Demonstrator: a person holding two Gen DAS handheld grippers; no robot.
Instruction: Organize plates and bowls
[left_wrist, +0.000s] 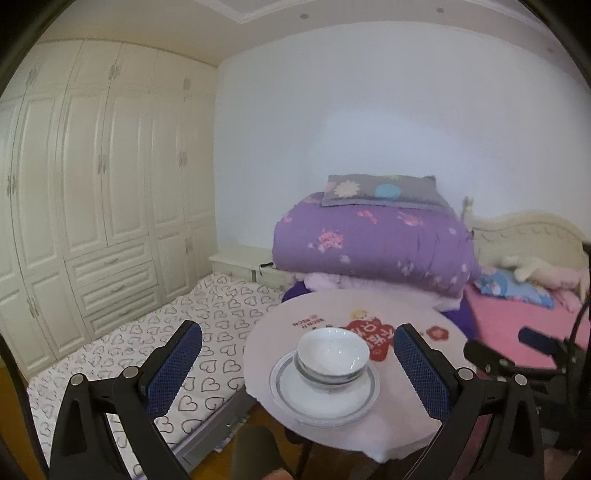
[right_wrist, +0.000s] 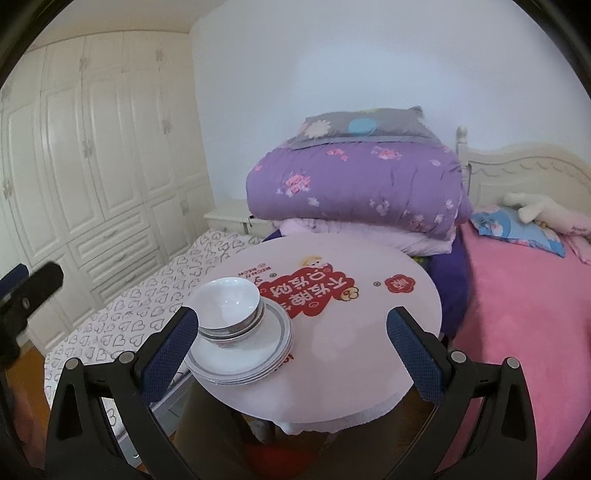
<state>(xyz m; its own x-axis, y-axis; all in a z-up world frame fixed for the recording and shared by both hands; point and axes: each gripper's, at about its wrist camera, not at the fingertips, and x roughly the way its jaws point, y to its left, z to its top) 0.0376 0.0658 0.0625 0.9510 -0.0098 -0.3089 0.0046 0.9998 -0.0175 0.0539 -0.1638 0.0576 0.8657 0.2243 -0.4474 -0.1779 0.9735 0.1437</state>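
Note:
A stack of white bowls (left_wrist: 332, 356) (right_wrist: 229, 309) sits on a stack of white plates with grey rims (left_wrist: 325, 400) (right_wrist: 242, 356), near the front left edge of a round pink table (left_wrist: 406, 317) (right_wrist: 369, 332). My left gripper (left_wrist: 297, 363) is open and empty, held back from the table with the stack between its fingers in view. My right gripper (right_wrist: 290, 339) is open and empty, its left finger (right_wrist: 168, 354) close beside the plates. The right gripper also shows at the right of the left wrist view (left_wrist: 517, 350), and the left gripper at the left of the right wrist view (right_wrist: 26, 295).
The table bears a red cartoon print (right_wrist: 310, 291). Behind it a folded purple quilt (right_wrist: 354, 188) and pillow lie on a bed with a pink blanket (right_wrist: 517, 314). A heart-print mattress (left_wrist: 147, 350) lies to the left, a white wardrobe (left_wrist: 92, 184) beyond.

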